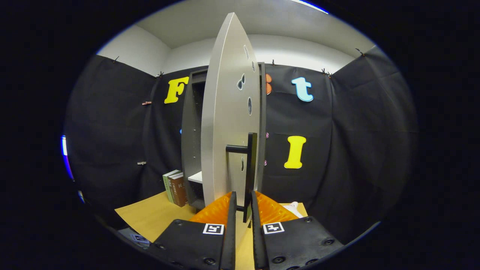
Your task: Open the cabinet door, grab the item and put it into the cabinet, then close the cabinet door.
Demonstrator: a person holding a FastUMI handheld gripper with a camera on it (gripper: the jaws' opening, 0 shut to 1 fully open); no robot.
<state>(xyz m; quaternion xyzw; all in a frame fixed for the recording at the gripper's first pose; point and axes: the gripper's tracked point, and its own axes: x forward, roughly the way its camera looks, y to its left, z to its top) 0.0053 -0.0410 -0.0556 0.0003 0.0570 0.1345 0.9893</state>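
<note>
The dark grey cabinet [191, 142] stands on the wooden table [150, 215]. Its light grey door [225, 112] is swung open toward me and I see it almost edge-on. A black vertical bar handle [251, 165] sits on the door's face. My gripper [243, 200] is shut on the lower end of that handle, with the bar squeezed in the narrow gap between the two fingers. Inside the cabinet a white shelf [195, 177] shows past the door's left edge.
Three upright books [175, 187] stand on the table against the cabinet's left side. A small white object [294, 207] lies on the table beyond the right finger, partly hidden. Black cloth walls close in the booth on all sides.
</note>
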